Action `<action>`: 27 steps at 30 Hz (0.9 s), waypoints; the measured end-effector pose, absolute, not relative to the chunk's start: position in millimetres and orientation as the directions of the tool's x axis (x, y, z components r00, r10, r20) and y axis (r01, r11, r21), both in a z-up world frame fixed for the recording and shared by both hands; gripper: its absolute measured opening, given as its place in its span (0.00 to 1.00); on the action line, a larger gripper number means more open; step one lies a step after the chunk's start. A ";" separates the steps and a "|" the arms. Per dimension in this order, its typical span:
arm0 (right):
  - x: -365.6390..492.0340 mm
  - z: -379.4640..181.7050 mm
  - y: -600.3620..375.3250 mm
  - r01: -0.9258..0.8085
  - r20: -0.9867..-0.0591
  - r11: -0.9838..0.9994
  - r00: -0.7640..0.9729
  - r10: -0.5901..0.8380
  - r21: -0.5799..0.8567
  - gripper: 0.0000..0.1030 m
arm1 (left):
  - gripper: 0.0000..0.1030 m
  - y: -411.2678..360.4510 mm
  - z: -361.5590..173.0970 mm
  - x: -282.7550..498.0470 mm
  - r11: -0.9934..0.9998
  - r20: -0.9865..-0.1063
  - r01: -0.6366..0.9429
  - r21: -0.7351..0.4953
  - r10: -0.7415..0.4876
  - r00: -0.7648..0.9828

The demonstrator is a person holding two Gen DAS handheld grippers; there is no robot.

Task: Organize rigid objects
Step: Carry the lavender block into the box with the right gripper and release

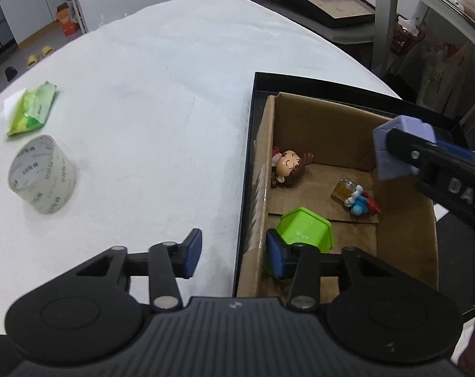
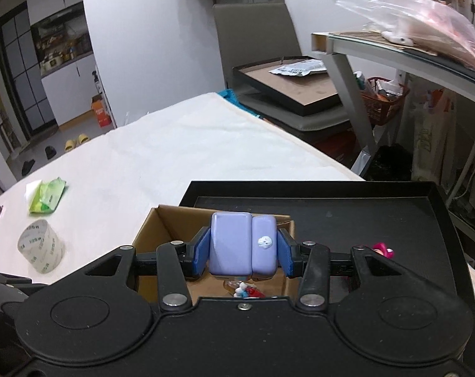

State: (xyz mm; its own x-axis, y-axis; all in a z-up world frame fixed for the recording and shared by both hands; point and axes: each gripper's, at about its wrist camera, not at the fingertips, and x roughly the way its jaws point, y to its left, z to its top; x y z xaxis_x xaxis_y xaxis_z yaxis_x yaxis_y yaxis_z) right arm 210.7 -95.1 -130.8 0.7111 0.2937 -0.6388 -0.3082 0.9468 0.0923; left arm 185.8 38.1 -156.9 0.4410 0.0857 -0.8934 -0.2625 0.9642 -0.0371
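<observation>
1. Fingers of the right gripper (image 2: 243,253) are clamped on a lilac block toy (image 2: 242,245), blue pads pressing its left and right faces; the toy fills the gap and pokes up past the fingertips.
2. Key relation: the toy hangs over the cardboard box (image 1: 331,132), above its 3 o'clock wall in the left wrist view (image 1: 397,147). In my judgement the release spot is straight down and a little toward 9 o'clock, inside the box.
3. Toy's long axis runs roughly upright between the pads; grip is across its short width.
4. Toy look: smooth hard plastic, two rounded lilac slabs side by side, small white blob on the right slab. Should drop cleanly, may bounce.
5. Left gripper (image 1: 234,253) fingers are spread wide with nothing between them, straddling the box's 9 o'clock wall; its right pad is in front of the green plastic cup (image 1: 303,232), contact unclear.
6. Right hand is the one nearer the drop; left is idle.
7. Already in the box: doll figure (image 1: 289,168) at 10 o'clock, blue figure (image 1: 360,202) near centre-right, green cup at 7 o'clock.
8. Box sits in a black tray (image 2: 331,207) on the white tabletop (image 1: 143,94).
9. Tape roll (image 1: 44,177) and green packet (image 1: 33,108) lie well apart at 9 o'clock on the tabletop, not yet sorted.
</observation>
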 end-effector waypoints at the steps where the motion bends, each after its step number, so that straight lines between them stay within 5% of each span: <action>1: 211.2 -132.5 -92.4 -0.312 -0.642 0.946 0.709 0.291 0.085 0.42 | 0.29 39.5 -157.9 185.7 0.964 -0.894 -0.262 -0.054 0.070 0.443; 6: 214.8 -140.7 -79.7 -0.313 -0.651 0.949 0.715 0.253 0.026 0.47 | 0.11 39.8 -157.5 185.9 0.960 -0.891 -0.242 -0.142 -0.017 0.455; 8: 213.9 -140.2 -77.4 -0.300 -0.640 0.954 0.736 0.220 -0.016 0.55 | 0.10 36.5 -156.9 186.6 0.963 -0.891 -0.241 -0.124 -0.002 0.453; 27: 219.4 -138.3 -99.9 -0.202 -0.651 0.978 0.735 0.190 0.057 0.56 | 0.10 37.9 -157.3 188.1 0.959 -0.899 -0.258 -0.116 0.009 0.437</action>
State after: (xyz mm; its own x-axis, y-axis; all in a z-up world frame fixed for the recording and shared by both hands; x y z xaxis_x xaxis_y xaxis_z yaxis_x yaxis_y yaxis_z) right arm 219.4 -99.9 -138.3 0.7351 0.1900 -0.6509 -0.2020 0.9777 0.0572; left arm 188.1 37.9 -157.3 0.4371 0.0087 -0.8994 -0.2575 0.9593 -0.1158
